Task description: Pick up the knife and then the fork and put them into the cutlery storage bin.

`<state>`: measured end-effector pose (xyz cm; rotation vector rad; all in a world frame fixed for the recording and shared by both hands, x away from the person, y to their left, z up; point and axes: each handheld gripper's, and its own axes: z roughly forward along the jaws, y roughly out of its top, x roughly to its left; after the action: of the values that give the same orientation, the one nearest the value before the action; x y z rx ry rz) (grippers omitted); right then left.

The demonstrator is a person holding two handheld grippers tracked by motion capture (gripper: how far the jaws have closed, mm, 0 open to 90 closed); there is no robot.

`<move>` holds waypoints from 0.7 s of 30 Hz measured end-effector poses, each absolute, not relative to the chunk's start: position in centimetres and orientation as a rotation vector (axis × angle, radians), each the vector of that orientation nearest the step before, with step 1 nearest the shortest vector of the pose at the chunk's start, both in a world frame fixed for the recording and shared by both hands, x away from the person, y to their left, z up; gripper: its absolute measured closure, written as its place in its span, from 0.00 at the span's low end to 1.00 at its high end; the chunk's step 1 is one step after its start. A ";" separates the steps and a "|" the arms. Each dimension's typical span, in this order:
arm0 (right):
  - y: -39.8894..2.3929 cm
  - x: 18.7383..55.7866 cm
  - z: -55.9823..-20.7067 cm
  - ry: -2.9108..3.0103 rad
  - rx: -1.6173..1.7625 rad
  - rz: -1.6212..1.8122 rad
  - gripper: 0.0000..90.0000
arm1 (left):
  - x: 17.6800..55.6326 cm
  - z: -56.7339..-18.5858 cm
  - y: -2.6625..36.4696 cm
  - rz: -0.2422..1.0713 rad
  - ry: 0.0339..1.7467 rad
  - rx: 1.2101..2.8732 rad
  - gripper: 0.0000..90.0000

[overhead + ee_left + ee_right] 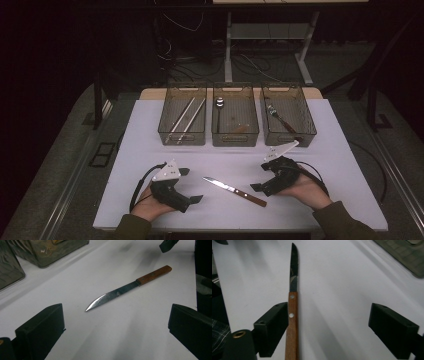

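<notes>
Two grippers, left (pixel 189 185) & right (pixel 259 175), both wide open, flank 1 knife (pixel 234 191); 3 bins (pixel 235 122) behind.

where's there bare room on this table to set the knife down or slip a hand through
Bare white table runs left of the left bin, right of the right bin, and in the strip between bins and grippers. It is crowded at the front middle: knife lies between left gripper and right gripper.

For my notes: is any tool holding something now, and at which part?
Nothing is held. Both tools are open; the knife lies free on the table.
</notes>
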<state>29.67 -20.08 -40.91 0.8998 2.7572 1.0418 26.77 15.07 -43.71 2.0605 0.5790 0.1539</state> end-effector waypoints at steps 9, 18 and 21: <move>-18.0 29.3 -41.3 2.850 0.848 0.955 0.36 | 26.8 -43.7 15.0 0.153 0.579 2.060 0.00; -16.3 29.3 -41.7 2.927 0.754 0.854 0.59 | 26.8 -43.8 14.9 0.148 0.584 2.055 0.00; -15.8 29.4 -41.8 2.944 0.740 0.831 0.65 | 26.8 -43.8 14.9 0.147 0.584 2.054 0.00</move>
<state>29.37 -15.78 -41.81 0.7396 2.9438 0.8314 26.77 14.94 -43.78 2.0540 0.5839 0.1472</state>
